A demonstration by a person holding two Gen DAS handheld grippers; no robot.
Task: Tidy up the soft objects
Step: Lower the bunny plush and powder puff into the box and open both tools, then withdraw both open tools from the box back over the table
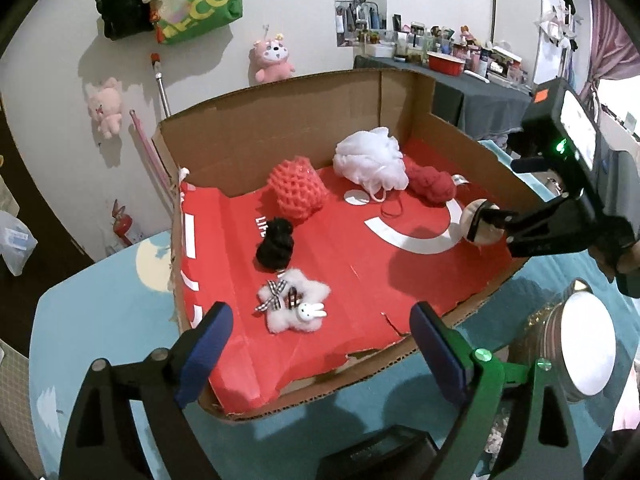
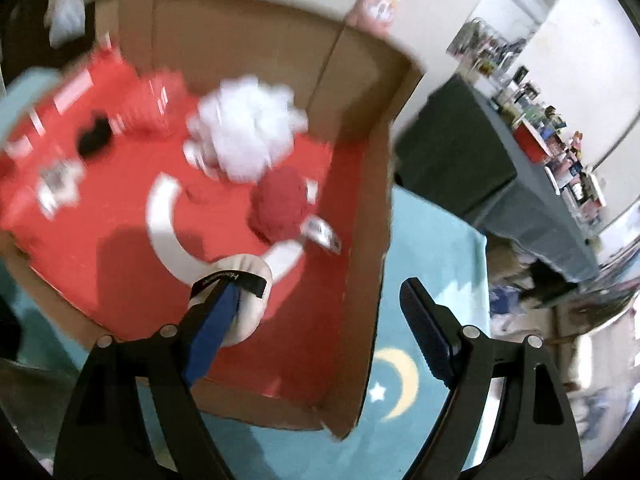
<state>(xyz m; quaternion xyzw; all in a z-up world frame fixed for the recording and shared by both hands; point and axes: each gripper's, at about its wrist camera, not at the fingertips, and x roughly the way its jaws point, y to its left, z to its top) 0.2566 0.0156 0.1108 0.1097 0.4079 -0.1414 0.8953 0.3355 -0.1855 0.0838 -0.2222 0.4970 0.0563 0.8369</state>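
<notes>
A cardboard box [image 1: 280, 116] with a red lining holds soft things: a white mesh puff [image 1: 370, 158], a red knitted roll [image 1: 432, 180], a red net sponge [image 1: 296, 188], a black pompom [image 1: 276, 244] and a white fluffy star clip with a bunny [image 1: 292, 304]. My left gripper [image 1: 320, 336] is open and empty over the box's near edge. My right gripper [image 2: 316, 320] is open; a cream powder puff [image 2: 240, 300] with a black strap hangs on its left finger above the box's right side. That puff shows in the left wrist view [image 1: 478, 222] too.
The box stands on a teal cloth [image 1: 100, 320] with moon prints. A round silver tin [image 1: 580, 344] sits right of the box. A cluttered dark table [image 1: 460, 76] stands behind. Plush toys hang on the wall [image 1: 272, 60].
</notes>
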